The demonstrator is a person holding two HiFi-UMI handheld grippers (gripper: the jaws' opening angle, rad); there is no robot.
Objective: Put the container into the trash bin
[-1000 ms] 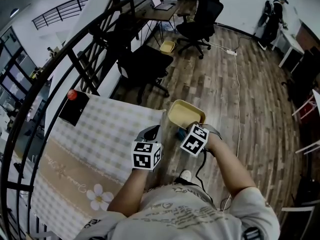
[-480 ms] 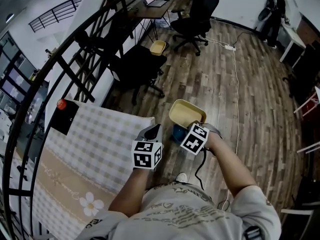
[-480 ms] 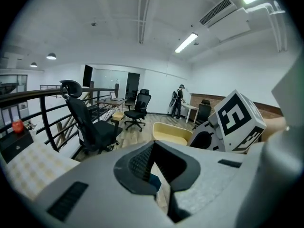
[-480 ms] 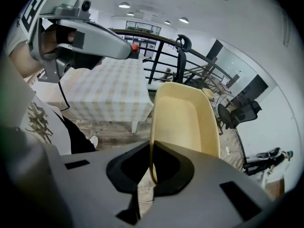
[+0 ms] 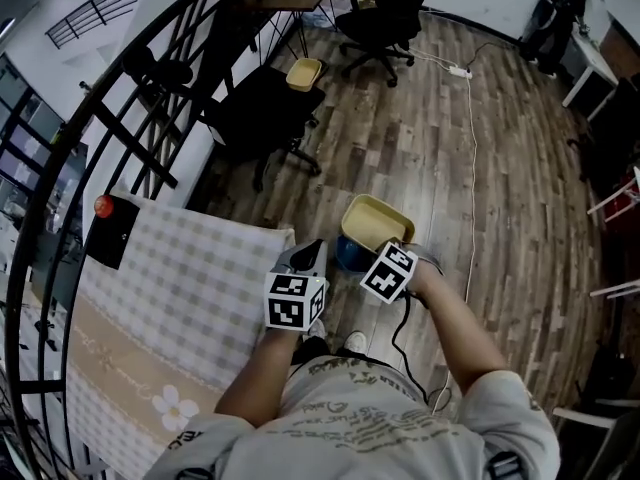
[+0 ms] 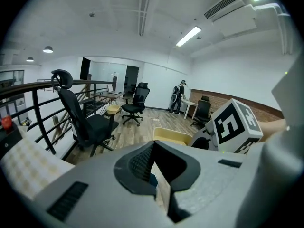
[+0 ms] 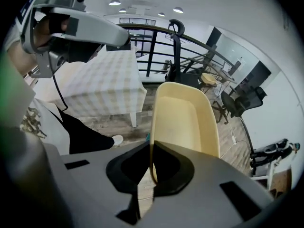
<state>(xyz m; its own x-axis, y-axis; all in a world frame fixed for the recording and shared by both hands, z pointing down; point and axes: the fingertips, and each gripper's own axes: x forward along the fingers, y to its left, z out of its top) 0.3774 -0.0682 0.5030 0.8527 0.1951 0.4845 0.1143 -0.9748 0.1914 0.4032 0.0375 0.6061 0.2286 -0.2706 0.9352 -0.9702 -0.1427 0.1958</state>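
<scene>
1. Both tongs and the container moved off from the table since a sec ago. More of the blue bin showed under the container.
2. Your right tongs were clamped on the container at its near rim. The thin wall was pinched between the jaws, so the container stuck out ahead of them, open side up in the head view.
3. Your left tongs had jaws together w/ nothing in them. They hung just beside the right tongs, prob. only keeping clear.
4. Container was above the bin and covered most of it, not yet inside. Couldn't tell if the two touched.
5. Edges: the table corner was just beside the left tongs, and your shoe and the cable were near, below the right tongs.
6. Room: bare floor lay open ahead and to the right. The chair was well apart.
7. Bin mouth was mostly hidden, so its fit couldn't be told. The container prob. needed tipping before you let go.
</scene>
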